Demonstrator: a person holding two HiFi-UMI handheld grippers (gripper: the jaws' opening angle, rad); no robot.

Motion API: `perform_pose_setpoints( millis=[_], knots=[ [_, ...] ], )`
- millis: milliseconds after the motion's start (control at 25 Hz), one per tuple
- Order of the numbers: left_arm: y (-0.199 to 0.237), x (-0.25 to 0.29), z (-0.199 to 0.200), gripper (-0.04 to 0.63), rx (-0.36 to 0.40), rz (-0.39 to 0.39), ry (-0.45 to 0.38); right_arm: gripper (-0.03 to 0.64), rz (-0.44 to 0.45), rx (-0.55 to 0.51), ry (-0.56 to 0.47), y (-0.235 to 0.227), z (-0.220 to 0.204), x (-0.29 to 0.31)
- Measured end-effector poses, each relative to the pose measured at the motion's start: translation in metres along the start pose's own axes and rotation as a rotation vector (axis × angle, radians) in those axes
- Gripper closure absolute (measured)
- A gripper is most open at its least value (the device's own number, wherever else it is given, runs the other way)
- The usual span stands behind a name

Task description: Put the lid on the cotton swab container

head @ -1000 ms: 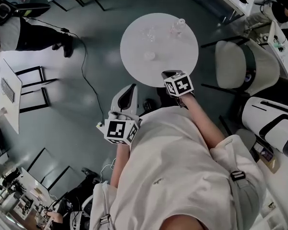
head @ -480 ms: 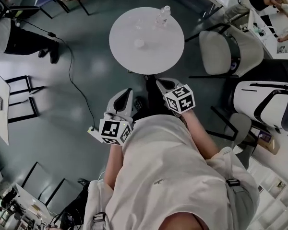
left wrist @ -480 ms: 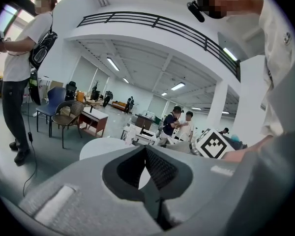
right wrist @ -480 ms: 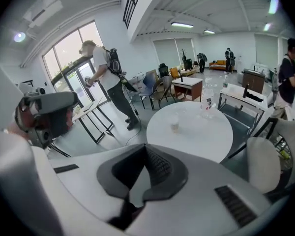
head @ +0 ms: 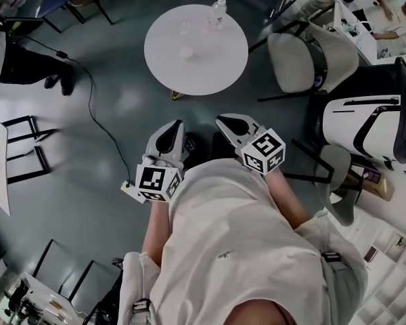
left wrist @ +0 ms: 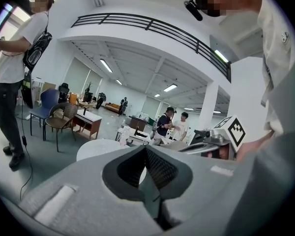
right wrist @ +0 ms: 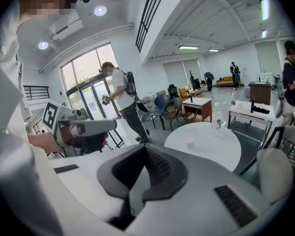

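The round white table (head: 216, 63) stands well ahead of me. On it are a small pale round container (head: 185, 51), a faint clear item (head: 183, 26) behind it and a plastic bottle (head: 215, 12); I cannot tell which piece is the lid. My left gripper (head: 172, 131) and right gripper (head: 229, 122) hang close to my body over the floor, short of the table, both shut and empty. In the right gripper view, the table (right wrist: 211, 151) with the small container (right wrist: 189, 142) lies beyond the shut right gripper (right wrist: 146, 149). The left gripper (left wrist: 146, 149) is likewise shut.
A padded chair (head: 304, 63) stands right of the table, with white machines (head: 365, 124) further right. A black cable (head: 98, 120) runs across the grey floor on the left. A person (right wrist: 123, 102) stands by the glass doors, and others stand at desks (left wrist: 132, 132) beyond the table.
The table has slid up and left in the head view and looks smaller. Both grippers have come back from its edge toward my body, still shut.
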State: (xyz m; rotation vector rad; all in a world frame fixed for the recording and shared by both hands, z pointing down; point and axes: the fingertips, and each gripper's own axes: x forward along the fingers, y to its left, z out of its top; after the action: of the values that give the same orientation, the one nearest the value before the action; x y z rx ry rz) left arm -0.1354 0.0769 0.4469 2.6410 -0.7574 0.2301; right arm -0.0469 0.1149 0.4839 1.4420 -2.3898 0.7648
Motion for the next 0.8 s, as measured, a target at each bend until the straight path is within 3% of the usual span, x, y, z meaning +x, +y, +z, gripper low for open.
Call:
perform_pose_setpoints(
  millis=[360, 800],
  knots=[
    [-0.001, -0.012, 0.004, 0.586, -0.003, 0.02, -0.013, 0.611, 0.058, -0.042, -0.104, 0.023, 0.038, -0.009],
    [-0.023, 0.005, -0.001, 0.586, 0.034, -0.052, 0.017, 0.612, 0.031, -0.037, -0.153, 0.022, 0.037, -0.018]
  ],
)
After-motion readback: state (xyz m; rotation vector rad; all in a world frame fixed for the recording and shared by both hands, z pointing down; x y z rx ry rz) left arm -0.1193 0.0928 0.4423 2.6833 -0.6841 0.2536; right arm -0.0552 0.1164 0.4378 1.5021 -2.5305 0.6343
